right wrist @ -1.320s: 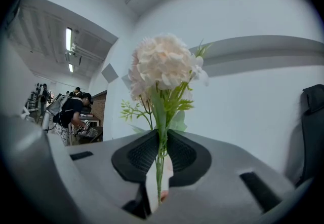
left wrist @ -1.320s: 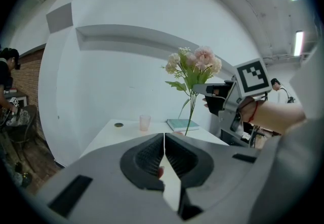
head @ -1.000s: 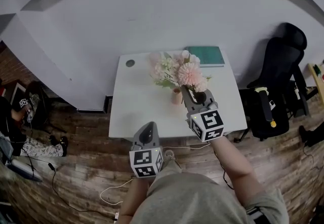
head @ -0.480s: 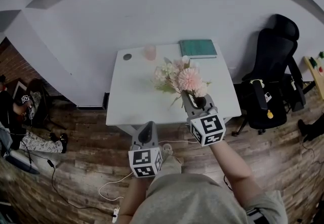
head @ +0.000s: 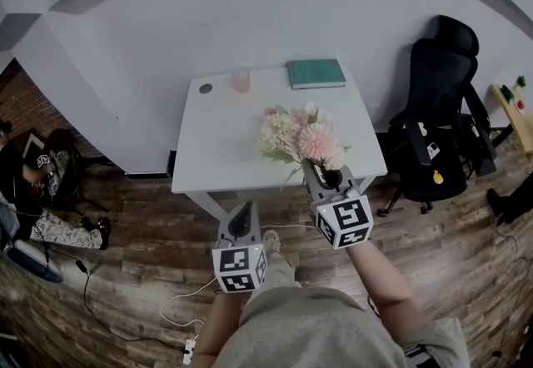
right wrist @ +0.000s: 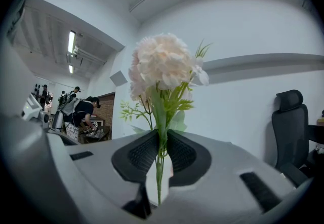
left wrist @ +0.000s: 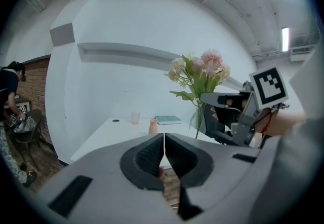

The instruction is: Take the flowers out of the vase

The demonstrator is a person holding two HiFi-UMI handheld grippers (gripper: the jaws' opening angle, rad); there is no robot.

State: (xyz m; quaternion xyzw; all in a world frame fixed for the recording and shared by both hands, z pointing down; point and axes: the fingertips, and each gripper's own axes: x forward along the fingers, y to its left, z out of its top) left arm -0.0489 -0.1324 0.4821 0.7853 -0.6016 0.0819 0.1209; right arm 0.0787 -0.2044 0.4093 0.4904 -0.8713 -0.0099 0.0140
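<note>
The left gripper [head: 242, 212], carried low before the torso, points forward and slightly down, its jaws pressed together with nothing between them. The right gripper [head: 315, 168], on an outstretched bare forearm [head: 376, 273], points level at the white tabletop's [head: 216, 141] near edge. Its jaws are clamped on the green stems of the pale pink flowers [head: 304, 137].

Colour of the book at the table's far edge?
Teal green: the flat rectangular book shows best in the head view.

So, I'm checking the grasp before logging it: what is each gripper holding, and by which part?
The right gripper holds the flowers low on their green stems. The left gripper is shut on nothing.
</note>
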